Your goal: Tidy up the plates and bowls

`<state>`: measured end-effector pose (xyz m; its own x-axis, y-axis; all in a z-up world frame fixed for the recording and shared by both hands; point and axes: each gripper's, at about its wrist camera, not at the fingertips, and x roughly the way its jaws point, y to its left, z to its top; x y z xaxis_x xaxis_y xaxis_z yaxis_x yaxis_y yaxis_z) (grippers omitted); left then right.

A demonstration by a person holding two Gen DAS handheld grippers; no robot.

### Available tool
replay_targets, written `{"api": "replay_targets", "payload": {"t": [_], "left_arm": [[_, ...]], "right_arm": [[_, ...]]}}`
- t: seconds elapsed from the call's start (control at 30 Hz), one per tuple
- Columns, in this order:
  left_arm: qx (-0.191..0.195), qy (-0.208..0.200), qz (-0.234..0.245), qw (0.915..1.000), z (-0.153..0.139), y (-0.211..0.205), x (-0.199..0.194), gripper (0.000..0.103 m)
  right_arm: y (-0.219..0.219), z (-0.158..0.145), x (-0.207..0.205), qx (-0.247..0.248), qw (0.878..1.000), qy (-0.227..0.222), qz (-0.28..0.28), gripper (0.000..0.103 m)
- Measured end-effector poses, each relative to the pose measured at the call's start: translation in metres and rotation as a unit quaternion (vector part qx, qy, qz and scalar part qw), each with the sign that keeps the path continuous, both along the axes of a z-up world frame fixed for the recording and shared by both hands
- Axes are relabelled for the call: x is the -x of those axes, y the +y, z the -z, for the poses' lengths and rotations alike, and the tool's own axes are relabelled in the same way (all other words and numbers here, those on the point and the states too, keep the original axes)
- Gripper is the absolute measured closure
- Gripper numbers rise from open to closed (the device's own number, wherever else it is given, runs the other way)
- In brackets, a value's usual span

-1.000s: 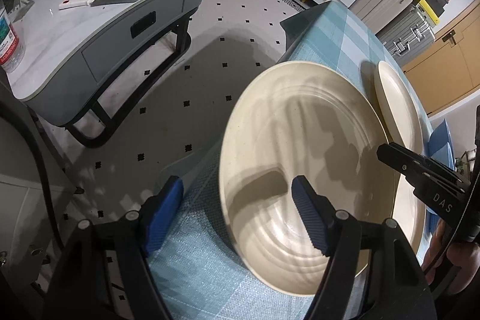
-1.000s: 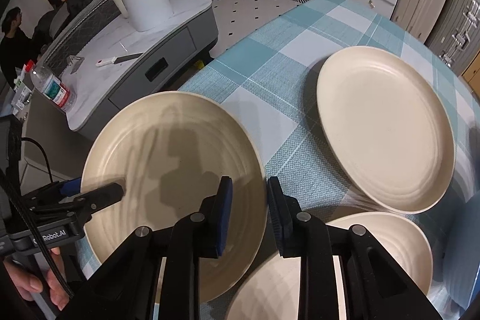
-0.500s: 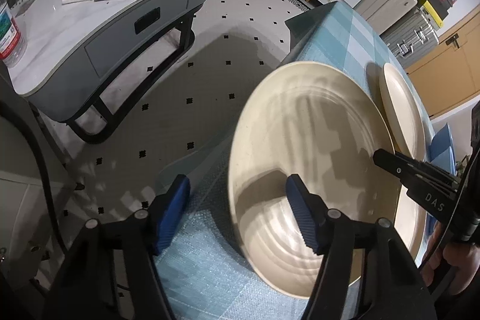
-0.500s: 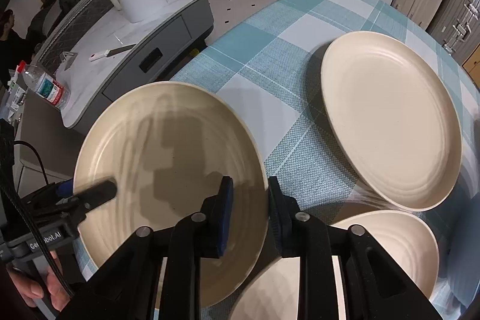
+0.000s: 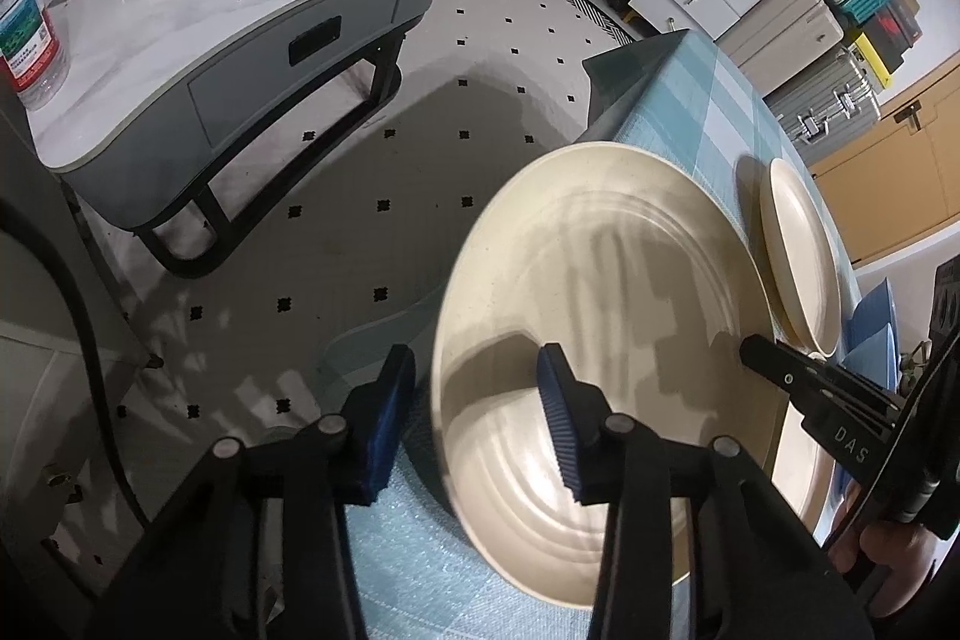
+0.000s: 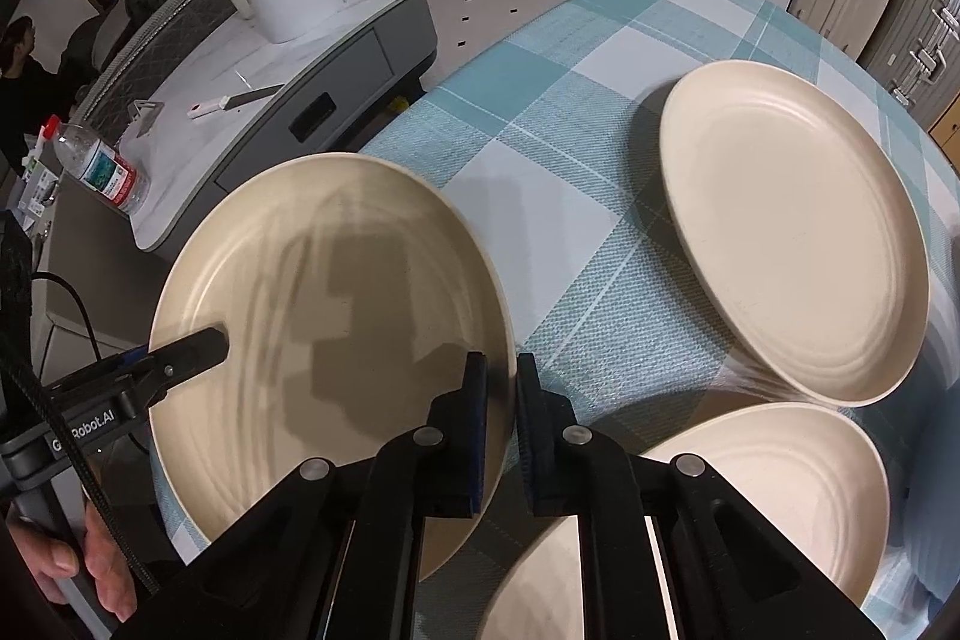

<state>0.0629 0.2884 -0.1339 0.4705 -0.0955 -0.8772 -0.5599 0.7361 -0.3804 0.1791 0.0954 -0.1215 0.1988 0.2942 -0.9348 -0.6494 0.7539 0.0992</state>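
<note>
The plate sits at the table's near corner, its right rim pinched between the right gripper blades; the left gripper, spread wide, straddles the opposite rim, with two more plates well to the right

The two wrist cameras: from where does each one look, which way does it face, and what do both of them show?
Left wrist: on the left gripper, facing down across the table edge toward the floor; its fingers straddle the near plate rim.
Right wrist: on the right gripper, facing across the checked tablecloth; its fingers clamp that plate's rim, and the left hand shows.
Shared: the near plate, the far plate, the grey side table, each other's gripper.
</note>
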Motion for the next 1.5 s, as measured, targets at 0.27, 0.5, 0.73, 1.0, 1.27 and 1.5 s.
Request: {"api": "replay_targets", "payload": {"t": [0.27,0.5,0.73,1.0,1.27,1.5], "left_arm": [[-0.020,0.000,0.002,0.9998,-0.004,-0.002,0.002,0.074],[-0.035,0.006,0.003,0.9994,-0.007,-0.004,0.002,0.078],[-0.037,0.014,0.004,0.9992,-0.010,-0.003,0.005,0.087],[-0.045,0.007,0.012,0.9989,-0.016,-0.007,0.007,0.091],[-0.059,0.000,0.010,0.9982,-0.021,-0.006,0.011,0.094],[-0.078,0.002,0.017,0.9968,-0.024,-0.014,0.008,0.094]], "right_arm": [[-0.001,-0.003,0.005,-0.009,1.000,0.005,-0.001,0.096],[-0.003,0.002,0.009,-0.007,1.000,0.011,0.000,0.096],[-0.005,0.004,0.010,-0.009,1.000,0.012,0.004,0.096],[-0.007,0.003,0.008,-0.008,1.000,0.013,0.007,0.096],[-0.010,0.003,0.012,-0.009,1.000,0.011,0.004,0.096],[-0.015,-0.003,0.010,-0.014,1.000,0.007,0.007,0.096]]}}
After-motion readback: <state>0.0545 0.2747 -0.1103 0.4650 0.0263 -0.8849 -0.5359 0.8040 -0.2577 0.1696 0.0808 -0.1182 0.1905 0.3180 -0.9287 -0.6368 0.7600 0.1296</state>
